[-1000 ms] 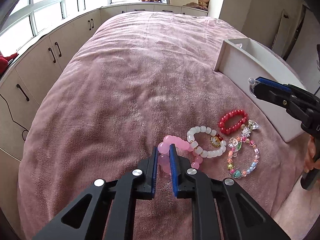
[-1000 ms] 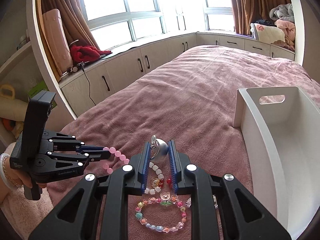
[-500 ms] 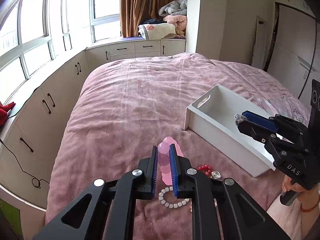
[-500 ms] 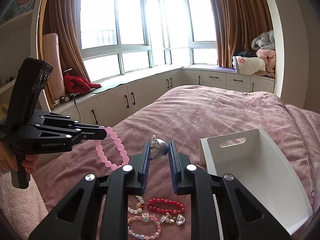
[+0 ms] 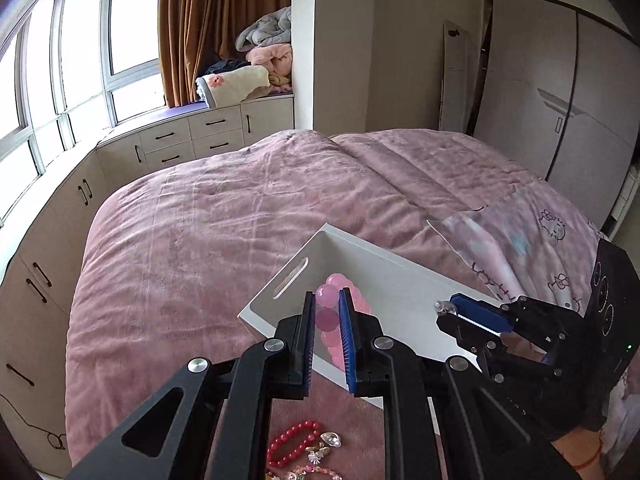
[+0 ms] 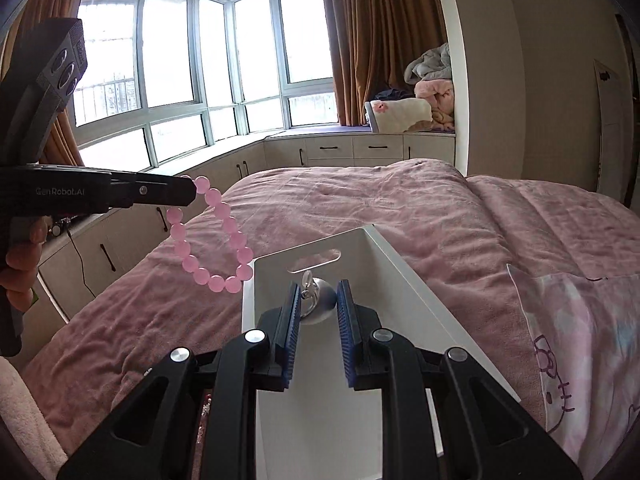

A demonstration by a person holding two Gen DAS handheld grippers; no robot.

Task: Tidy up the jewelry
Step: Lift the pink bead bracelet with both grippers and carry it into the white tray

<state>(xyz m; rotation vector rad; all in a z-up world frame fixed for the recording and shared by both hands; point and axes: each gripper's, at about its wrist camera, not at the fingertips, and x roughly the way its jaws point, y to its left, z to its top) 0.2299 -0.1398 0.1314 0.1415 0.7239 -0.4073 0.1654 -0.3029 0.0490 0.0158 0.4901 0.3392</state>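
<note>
My left gripper (image 5: 325, 304) is shut on a pink bead bracelet (image 5: 335, 320), which hangs over the near left corner of the white box (image 5: 392, 280). In the right wrist view the bracelet (image 6: 212, 236) dangles from the left gripper (image 6: 188, 191) beside the box rim (image 6: 248, 280). My right gripper (image 6: 319, 300) is shut on a small silver charm (image 6: 316, 298) and holds it above the inside of the box. It also shows in the left wrist view (image 5: 448, 307), with the charm (image 5: 442, 307) at its tip.
A red bead bracelet (image 5: 294, 442) and other small jewelry pieces (image 5: 320, 454) lie on the pink bedspread (image 5: 220, 240) below the left gripper. A Hello Kitty pillow (image 5: 532, 240) lies right of the box. Cabinets and windows line the left.
Both grippers have lifted from the bedspread and moved over the white box, carrying the pink bracelet and the silver charm. The other bracelets stay on the bed.
</note>
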